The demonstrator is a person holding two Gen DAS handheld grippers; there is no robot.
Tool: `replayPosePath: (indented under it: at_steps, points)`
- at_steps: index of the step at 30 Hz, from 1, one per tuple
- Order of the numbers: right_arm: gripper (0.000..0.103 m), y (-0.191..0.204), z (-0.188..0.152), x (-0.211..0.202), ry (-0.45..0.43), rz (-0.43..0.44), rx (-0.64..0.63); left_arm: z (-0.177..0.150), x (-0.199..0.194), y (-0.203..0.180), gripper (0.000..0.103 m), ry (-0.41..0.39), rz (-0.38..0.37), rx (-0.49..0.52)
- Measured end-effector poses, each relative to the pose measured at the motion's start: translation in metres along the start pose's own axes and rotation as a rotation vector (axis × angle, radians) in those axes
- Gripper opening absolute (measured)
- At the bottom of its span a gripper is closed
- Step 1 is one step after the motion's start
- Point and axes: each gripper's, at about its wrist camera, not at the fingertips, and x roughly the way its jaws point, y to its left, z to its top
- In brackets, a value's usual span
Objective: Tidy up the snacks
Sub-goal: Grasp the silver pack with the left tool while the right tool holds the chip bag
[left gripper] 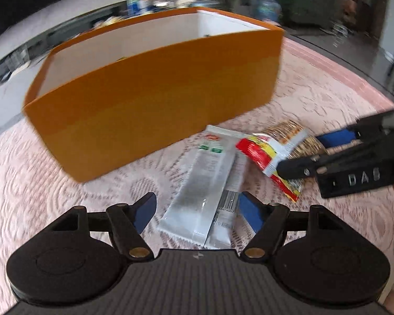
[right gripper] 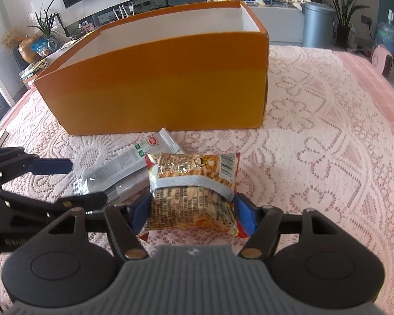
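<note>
An open orange box (left gripper: 155,97) with white inside walls stands on the lace tablecloth; it also shows in the right wrist view (right gripper: 165,86). In front of it lie silver snack packets (left gripper: 205,183), also in the right wrist view (right gripper: 123,173). My left gripper (left gripper: 197,210) is open, its blue pads on either side of the silver packets. My right gripper (right gripper: 193,210) is shut on a red and gold crisp packet (right gripper: 191,194), seen from the left wrist view too (left gripper: 270,152). The right gripper (left gripper: 315,155) enters that view from the right.
The pink lace tablecloth (right gripper: 315,131) covers the table. Behind the table are a grey bin (right gripper: 317,23), potted plants (right gripper: 344,8), a TV and a cluttered shelf. A water bottle (left gripper: 269,5) stands beyond the box.
</note>
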Motion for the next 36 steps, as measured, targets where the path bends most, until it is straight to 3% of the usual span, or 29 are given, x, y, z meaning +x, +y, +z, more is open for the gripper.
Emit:
replayPosePath:
  at_steps: [6, 10, 16, 23, 27, 36]
  points:
    - [0.067, -0.001, 0.000, -0.002, -0.001, 0.009, 0.002, 0.008, 0.014, -0.002, 0.086, 0.000, -0.079, 0.034]
    - [0.069, 0.004, 0.000, -0.003, -0.011, 0.001, -0.021, 0.010, 0.023, -0.009, 0.086, 0.005, -0.033, 0.080]
    - [0.071, 0.006, -0.002, -0.002, -0.020, -0.003, -0.031, 0.009, 0.032, -0.002, 0.086, 0.017, -0.058, 0.023]
    - [0.070, 0.001, -0.001, 0.000, -0.012, 0.007, 0.003, 0.012, 0.026, -0.002, 0.069, 0.042, -0.084, -0.009]
    - [0.065, 0.002, 0.000, -0.002, -0.018, 0.003, -0.004, 0.013, 0.026, -0.005, 0.062, 0.053, -0.075, -0.026]
    - [0.058, 0.000, 0.004, -0.013, -0.038, -0.003, 0.007, 0.015, 0.016, 0.001, 0.059, 0.085, -0.100, -0.179]
